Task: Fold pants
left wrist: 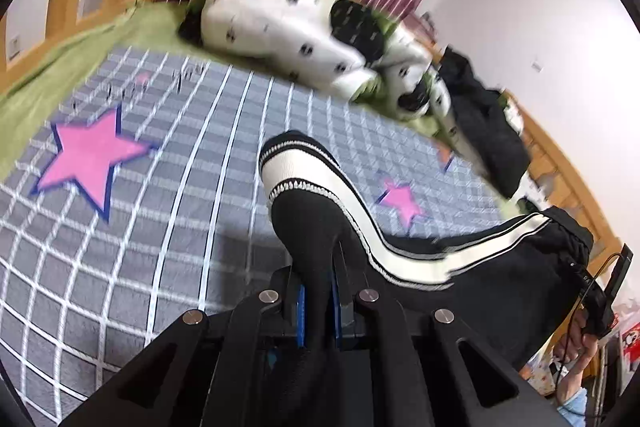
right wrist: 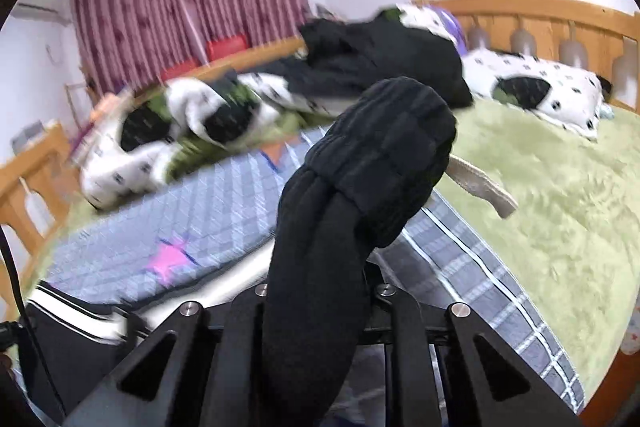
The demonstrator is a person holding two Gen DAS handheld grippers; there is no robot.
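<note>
black pants (left wrist: pixel 460 259) with a white side stripe hang between our grippers above the grey checked blanket (left wrist: pixel 168 195). our left gripper (left wrist: pixel 318 291) is clenched on the striped cuff end; our right gripper (right wrist: pixel 320 291) is clamped on the ribbed black waistband, its drawstring (right wrist: pixel 480 187) dangling.
</note>
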